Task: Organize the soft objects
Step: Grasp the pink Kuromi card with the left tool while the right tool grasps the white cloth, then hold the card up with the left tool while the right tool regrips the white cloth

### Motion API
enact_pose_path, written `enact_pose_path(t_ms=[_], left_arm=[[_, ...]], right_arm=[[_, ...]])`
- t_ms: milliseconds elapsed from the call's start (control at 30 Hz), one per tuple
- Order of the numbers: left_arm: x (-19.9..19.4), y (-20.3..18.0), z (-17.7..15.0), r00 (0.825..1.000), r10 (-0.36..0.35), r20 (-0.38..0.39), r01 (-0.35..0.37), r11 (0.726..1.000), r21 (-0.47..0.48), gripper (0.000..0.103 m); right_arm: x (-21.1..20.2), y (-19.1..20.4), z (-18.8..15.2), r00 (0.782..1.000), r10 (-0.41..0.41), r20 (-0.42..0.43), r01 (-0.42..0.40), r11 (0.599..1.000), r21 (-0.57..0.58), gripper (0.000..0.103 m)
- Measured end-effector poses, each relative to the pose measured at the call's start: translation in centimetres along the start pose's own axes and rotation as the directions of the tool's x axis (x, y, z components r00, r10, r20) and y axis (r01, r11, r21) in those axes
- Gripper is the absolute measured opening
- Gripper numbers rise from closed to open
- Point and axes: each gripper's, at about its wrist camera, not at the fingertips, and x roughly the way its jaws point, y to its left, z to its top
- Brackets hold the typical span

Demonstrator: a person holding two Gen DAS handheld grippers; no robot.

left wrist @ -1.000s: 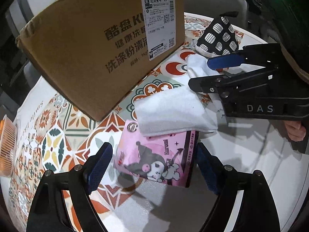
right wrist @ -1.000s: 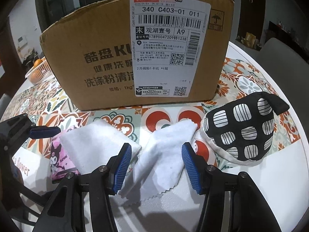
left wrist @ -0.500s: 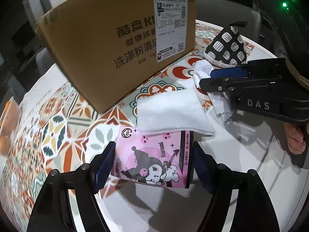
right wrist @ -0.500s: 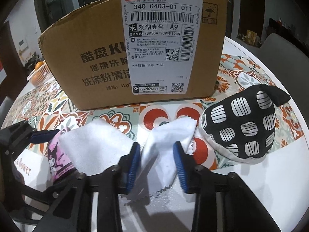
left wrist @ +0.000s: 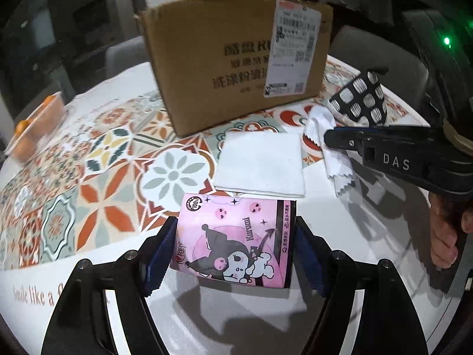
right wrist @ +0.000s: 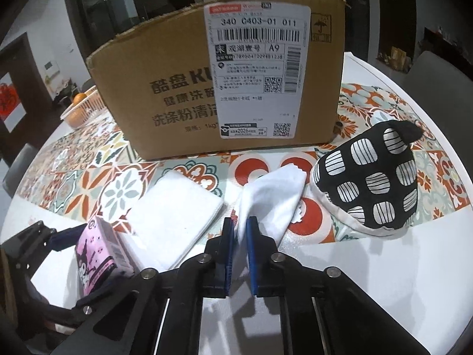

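My left gripper (left wrist: pixel 235 245) is shut on a pink Kuromi tissue pack (left wrist: pixel 233 236), its pads pressed on both short sides; a shadow lies under the pack. The same pack (right wrist: pixel 97 251) shows at the lower left of the right wrist view. My right gripper (right wrist: pixel 242 227) is shut on a thin white cloth (right wrist: pixel 275 195) with zigzag edges, pinched into a ridge. A folded white towel (left wrist: pixel 260 162) lies flat between the two grippers. A black pouch with white striped patches (right wrist: pixel 369 183) sits to the right of the cloth.
A large open cardboard box (right wrist: pixel 183 88) with a shipping label stands behind the cloths. A basket of oranges (left wrist: pixel 35 124) is at the far left. The round white table (right wrist: pixel 384 266) has a patterned tile mat. A hand (left wrist: pixel 443 236) grips the right tool.
The right jaws closed from wide apart onto the thin cloth and bunched it. The left jaws closed onto the tissue pack, and the left view rolled upright and drew back from the box.
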Motion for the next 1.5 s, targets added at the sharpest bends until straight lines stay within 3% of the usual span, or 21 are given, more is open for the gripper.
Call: enact_pose_path(t_ms=[167,400,633,833,900,967,1033,1200,1400,1500], left_arm=[[-1.2,0.1,-0.2,0.997,0.052,0.054,-0.047,0.994,-0.102,0.075],[-2.0,-0.2,-0.2,0.994,0.054,0.090,-0.032,0.973,-0.227,0.075],[-2.9,-0.5,0.3,0.988,0.074,0.136,-0.037,0.966,-0.256,0.075],[-3.1,-0.6,0.7,0.984,0.099,0.151,-0.059,0.966,-0.250,0.075],[-3.0,-0.6,0.7,0.983,0.101,0.151,-0.061,0.966,-0.250,0.075],[-2.8,-0.5,0.7,0.984,0.099,0.149,-0.058,0.965,-0.257,0.075],[-2.6,-0.3,0.7,0.984,0.104,0.146,-0.062,0.963,-0.263,0.075],[-2.0,-0.2,0.9,0.984,0.112,0.142,-0.071,0.962,-0.262,0.075],[-1.6,0.0,1.0,0.984,0.117,0.136,-0.077,0.961,-0.265,0.075],[-1.4,0.0,1.0,0.984,0.118,0.133,-0.078,0.960,-0.270,0.075]], right_arm=[[-0.6,-0.7,0.1,1.000,0.008,0.022,-0.008,1.000,0.017,0.007],[-1.8,-1.5,0.4,0.999,0.021,0.047,-0.022,1.000,0.022,0.007],[-3.2,-1.7,0.5,0.996,0.015,0.083,-0.016,1.000,0.011,0.007],[-2.2,-1.9,0.3,0.999,0.001,0.055,-0.001,1.000,-0.006,0.007],[-1.8,-1.9,0.3,0.999,0.010,0.040,-0.009,1.000,-0.010,0.012],[-1.4,-1.9,0.3,0.999,0.019,0.026,-0.018,1.000,-0.019,0.040],[-1.2,-1.7,0.4,0.999,0.004,0.039,-0.003,1.000,-0.027,0.049],[0.6,-1.8,0.7,1.000,-0.006,-0.012,0.005,0.999,-0.041,0.049],[1.3,-1.8,0.6,0.999,-0.033,-0.017,0.032,0.998,-0.046,0.048],[1.5,-1.8,0.6,0.998,-0.054,-0.017,0.053,0.997,-0.060,0.036]])
